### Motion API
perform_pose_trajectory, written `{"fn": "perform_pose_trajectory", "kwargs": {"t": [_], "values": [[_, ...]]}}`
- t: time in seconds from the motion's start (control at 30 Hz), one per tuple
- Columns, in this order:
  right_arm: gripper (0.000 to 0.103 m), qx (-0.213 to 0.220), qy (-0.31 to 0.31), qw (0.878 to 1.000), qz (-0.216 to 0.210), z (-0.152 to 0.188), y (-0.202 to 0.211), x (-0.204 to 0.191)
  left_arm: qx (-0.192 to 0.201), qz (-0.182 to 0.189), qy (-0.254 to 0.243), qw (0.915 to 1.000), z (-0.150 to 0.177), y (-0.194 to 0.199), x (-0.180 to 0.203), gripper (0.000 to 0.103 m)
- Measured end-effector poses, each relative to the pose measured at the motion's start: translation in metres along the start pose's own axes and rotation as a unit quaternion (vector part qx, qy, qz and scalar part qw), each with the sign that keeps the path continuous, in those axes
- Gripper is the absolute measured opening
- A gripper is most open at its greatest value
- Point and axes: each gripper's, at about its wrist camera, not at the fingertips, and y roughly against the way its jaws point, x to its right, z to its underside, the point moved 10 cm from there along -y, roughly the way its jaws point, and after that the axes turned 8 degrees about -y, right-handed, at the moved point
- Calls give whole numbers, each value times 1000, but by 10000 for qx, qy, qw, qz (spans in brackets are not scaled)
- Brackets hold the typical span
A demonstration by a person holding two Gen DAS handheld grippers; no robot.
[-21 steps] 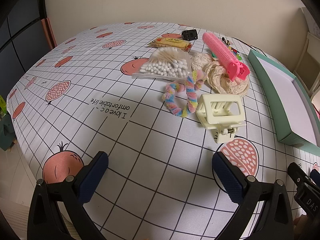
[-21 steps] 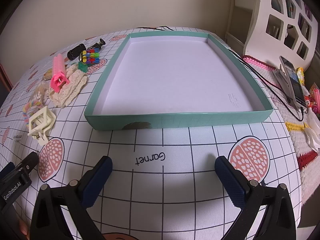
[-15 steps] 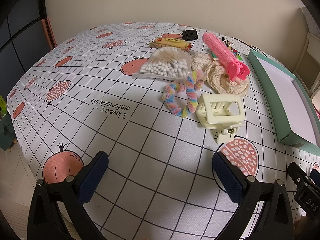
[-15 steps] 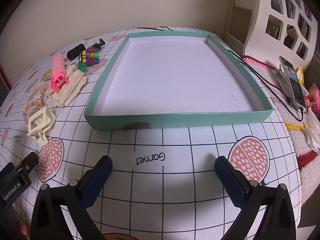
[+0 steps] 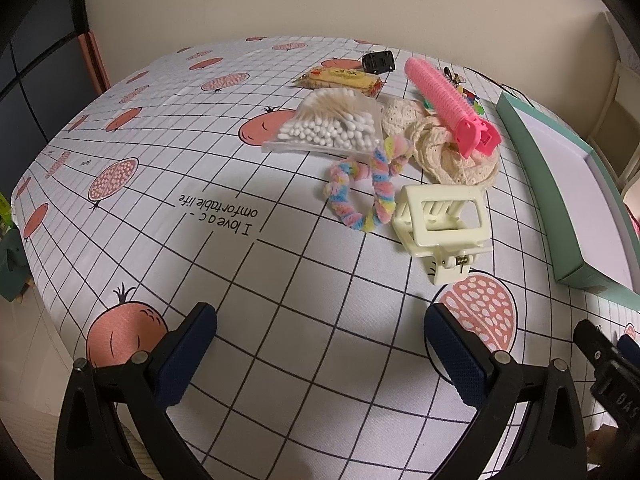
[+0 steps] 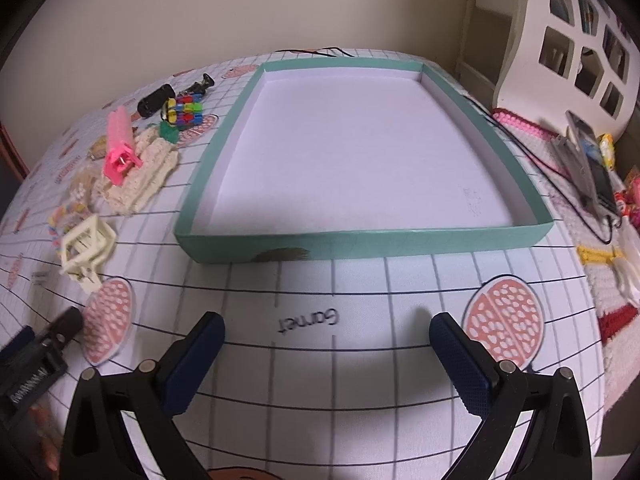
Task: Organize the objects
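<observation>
Surface: a white tablecloth [image 5: 256, 280] with a black grid and pink fruit prints, covering the whole work area

Shallow rectangular teal cardboard tray [image 6: 360, 242] with a white floor stands on the cloth, directly ahead of the right gripper [image 6: 326, 354]; nothing lies in it. In the left wrist view its long wall [image 5: 536, 168] runs along the right edge.

All loose items lie left of the tray, clustered together:
- cream crocheted lace cloth [image 5: 440, 152], bunched, nearest the tray
- clear plastic packet of cotton swabs [image 5: 328, 128], touching the lace on its far left side
- cream plastic claw hair clip [image 5: 442, 228], closest to the left gripper [image 5: 320, 338], just beside the pastel chenille stem
- pink cylindrical hair roller with clip [image 5: 450, 104], resting on top of the lace
- pastel rainbow chenille stem [image 5: 364, 188], looped, overlapping the packet's near corner
- yellow wrapped snack bar [image 5: 340, 78], beyond the swabs
- small black plastic block [image 5: 378, 62], beyond the snack bar
- multicoloured block toy [image 6: 186, 109], near the tray's far left corner

Left gripper: jaws spread wide, holding nothing, low over bare cloth short of the hair clip.

Right gripper: jaws spread wide, holding nothing, over bare cloth short of the tray's near wall
</observation>
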Motion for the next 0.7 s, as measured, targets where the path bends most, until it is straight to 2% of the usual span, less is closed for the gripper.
{"fn": "perform_pose_trajectory", "kwargs": {"t": [0.07, 0.17, 0.33, 0.53, 0.7], "values": [[103, -58, -93, 9998, -181, -1, 3, -7, -53, 23, -13, 10000, 0, 0, 0, 103], [103, 33, 77, 9999, -117, -9, 12, -17, -158, 89, 11, 9998, -1, -1, 1, 103], [103, 104, 423, 9990, -19, -28, 34, -37, -410, 382, 370, 9977, -9, 3, -6, 103], [103, -20, 554, 9983, -175, -52, 49, -59, -722, 429, 691, 9941, -36, 11, -24, 103], [103, -228, 676, 9973, -195, -63, 49, -78, -1038, 531, 611, 9913, -62, 14, -33, 103]]}}
